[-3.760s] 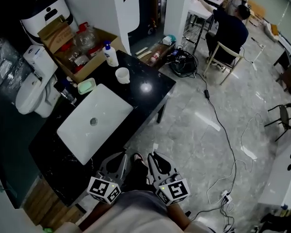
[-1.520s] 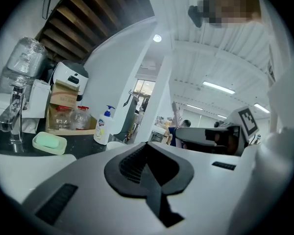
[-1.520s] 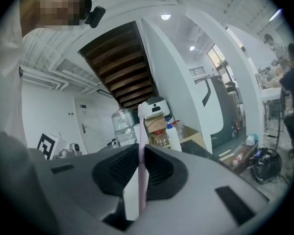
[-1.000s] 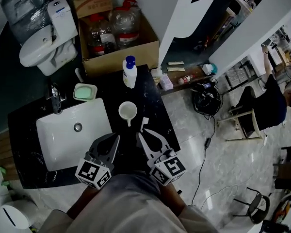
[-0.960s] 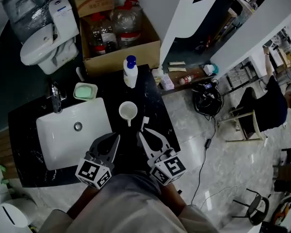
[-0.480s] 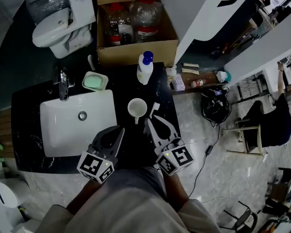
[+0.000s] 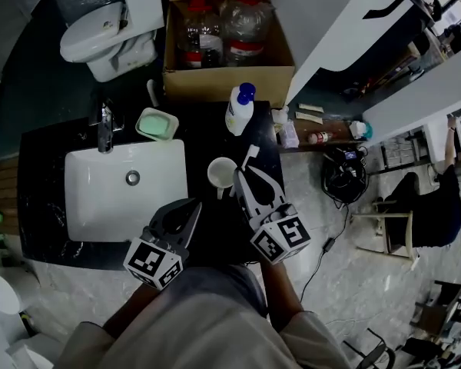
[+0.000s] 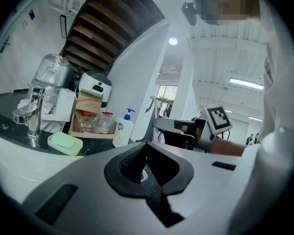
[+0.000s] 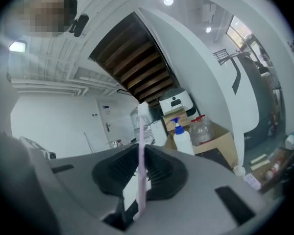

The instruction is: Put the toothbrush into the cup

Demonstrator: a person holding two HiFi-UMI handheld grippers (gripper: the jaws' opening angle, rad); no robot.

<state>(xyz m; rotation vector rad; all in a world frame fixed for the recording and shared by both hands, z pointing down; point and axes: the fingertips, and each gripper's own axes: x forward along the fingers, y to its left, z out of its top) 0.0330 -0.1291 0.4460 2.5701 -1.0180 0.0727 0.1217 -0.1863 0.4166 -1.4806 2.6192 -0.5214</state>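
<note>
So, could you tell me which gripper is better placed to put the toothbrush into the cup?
Right. The right gripper is shut on the pale pink toothbrush beside the white cup; the left gripper is shut, empty, farther back.

A pale pink plastic toothbrush (image 9: 141, 155), white at its bristle head, was shown. Both the grey right gripper (image 7: 243, 177) and the grey left gripper (image 7: 194, 204) were marked with black-and-white square patterns. The glossy counter (image 7: 207, 133) was black; the ceramic cup (image 7: 221, 174) and rectangular sink (image 7: 84, 206) were white, the soap dish (image 7: 157, 124) mint green, the pump bottle (image 7: 238, 112) white with a blue cap.
</note>
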